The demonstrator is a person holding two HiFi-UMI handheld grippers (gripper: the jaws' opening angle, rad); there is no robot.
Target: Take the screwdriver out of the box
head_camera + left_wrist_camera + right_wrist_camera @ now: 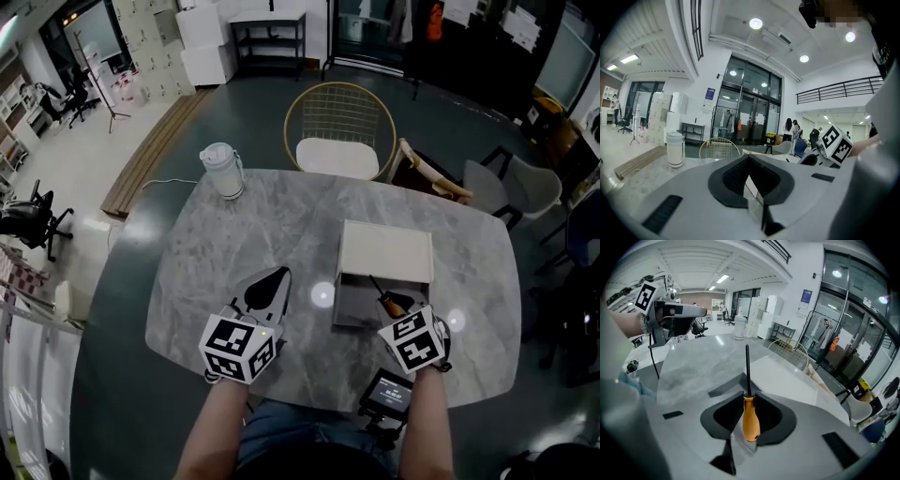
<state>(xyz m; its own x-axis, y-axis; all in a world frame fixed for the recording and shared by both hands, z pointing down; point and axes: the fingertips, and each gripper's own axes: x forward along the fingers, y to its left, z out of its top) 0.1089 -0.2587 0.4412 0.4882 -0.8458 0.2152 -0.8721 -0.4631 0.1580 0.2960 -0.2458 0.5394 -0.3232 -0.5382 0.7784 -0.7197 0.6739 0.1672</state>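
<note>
At the bottom of the head view, a small dark-screened device (387,394) lies at the near edge of the grey marble table (234,234). Just above it, the right gripper (401,309) is clamped on the orange handle of the screwdriver (751,420). The black shaft points away from the jaws, over the lower right corner of the open box (352,305). Left of centre, the left gripper (272,279) has its jaws together with nothing between them, well apart from the box. The box's pale lid (386,251) lies just beyond the grey tray. Farther up, a white jug (222,171) stands near the table's upper left edge. A gold wire chair (339,127) sits behind the table.
</note>
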